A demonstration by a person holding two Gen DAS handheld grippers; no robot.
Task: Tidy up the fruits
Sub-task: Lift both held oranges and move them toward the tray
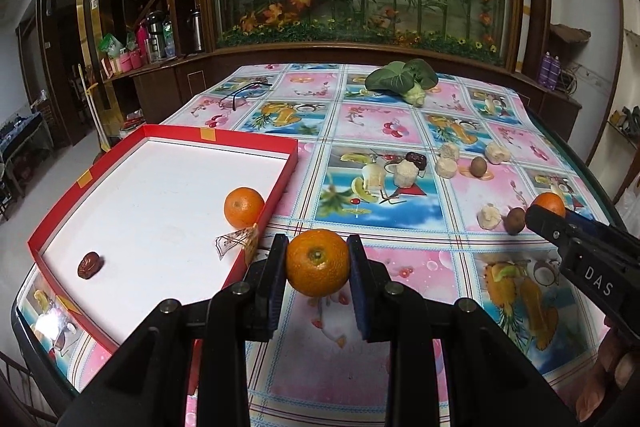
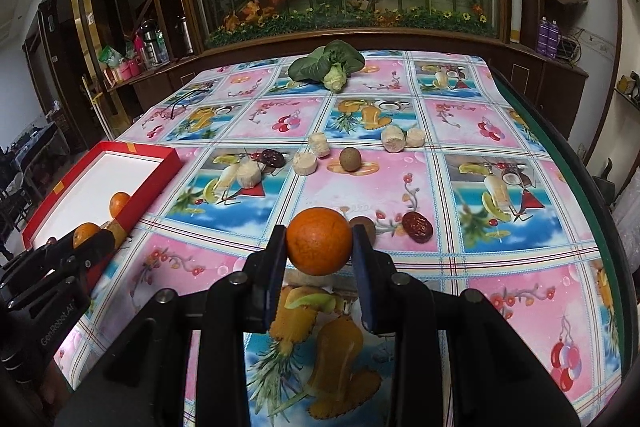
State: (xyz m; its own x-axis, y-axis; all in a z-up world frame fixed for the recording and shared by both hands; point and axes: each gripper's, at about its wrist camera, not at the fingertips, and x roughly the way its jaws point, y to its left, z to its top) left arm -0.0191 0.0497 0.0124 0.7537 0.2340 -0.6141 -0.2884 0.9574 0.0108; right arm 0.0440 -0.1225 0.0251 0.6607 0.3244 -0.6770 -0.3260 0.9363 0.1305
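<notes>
My left gripper (image 1: 318,251) is shut on an orange (image 1: 318,267), held just right of the red box's near corner. The red box (image 1: 286,175) has a white floor and holds another orange (image 1: 243,207) and a dark red date (image 1: 90,265). My right gripper (image 2: 319,233) is shut on a second orange (image 2: 319,243) above the tablecloth; it also shows at the right of the left wrist view (image 1: 546,217). In the right wrist view the left gripper (image 2: 90,241) with its orange (image 2: 85,231) hangs by the box (image 2: 140,157).
On the patterned tablecloth lie a red date (image 2: 418,225), another date (image 2: 272,157), a brown round fruit (image 2: 350,159), several pale chunks (image 2: 305,163) and a leafy green vegetable (image 2: 328,65) at the back. A pair of glasses (image 1: 244,93) lies far left. The table edge (image 2: 580,163) runs along the right.
</notes>
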